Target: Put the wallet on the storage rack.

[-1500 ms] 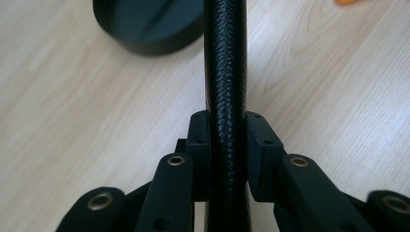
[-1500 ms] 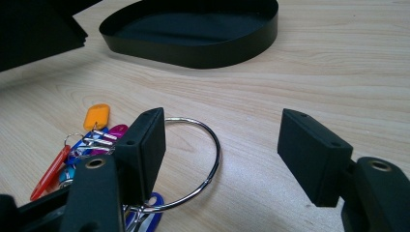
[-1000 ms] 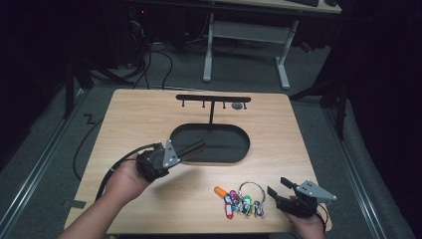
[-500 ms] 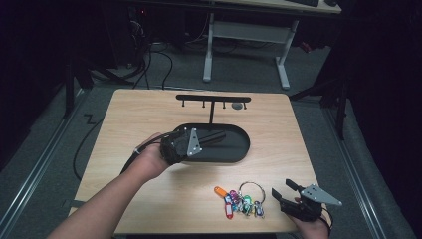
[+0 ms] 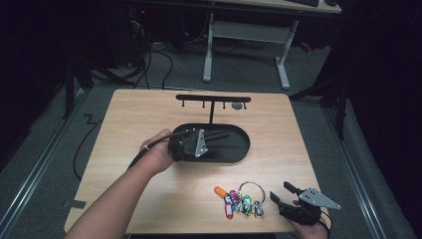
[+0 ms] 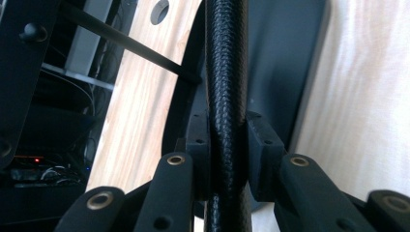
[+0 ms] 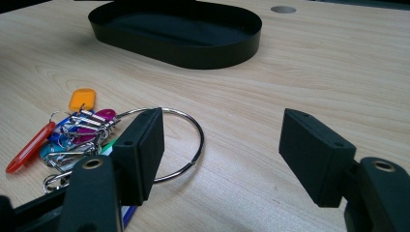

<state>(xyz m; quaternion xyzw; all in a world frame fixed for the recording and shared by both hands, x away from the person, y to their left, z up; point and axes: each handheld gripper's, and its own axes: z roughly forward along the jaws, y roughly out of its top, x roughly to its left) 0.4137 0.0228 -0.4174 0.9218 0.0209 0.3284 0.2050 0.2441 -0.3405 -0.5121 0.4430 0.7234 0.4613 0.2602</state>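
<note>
My left gripper (image 5: 213,140) hovers over the left half of a black oval tray (image 5: 243,151), shut on a thin black braided rod (image 5: 222,135) that sticks out to the right. In the left gripper view the pads (image 6: 261,145) of the left gripper (image 6: 227,145) pinch that rod (image 6: 226,72) above the tray (image 6: 285,58). A bunch of coloured key tags (image 5: 234,201) on a metal ring (image 5: 251,189) lies near the front edge. My right gripper (image 5: 279,190) rests open just right of it. In the right gripper view the ring (image 7: 196,130) lies before the left pad of the right gripper (image 7: 222,145), untouched.
A black T-shaped rack (image 5: 212,99) with small hooks stands behind the tray (image 7: 193,53). A round hole (image 5: 238,106) sits in the table near the rack's right end. A cable trails from the left gripper off the table's left side. Desk legs and cables stand on the floor beyond.
The left hand has carried the rod to the right and a little farther back, from the bare table onto the tray's left half. The right gripper has stayed put.
</note>
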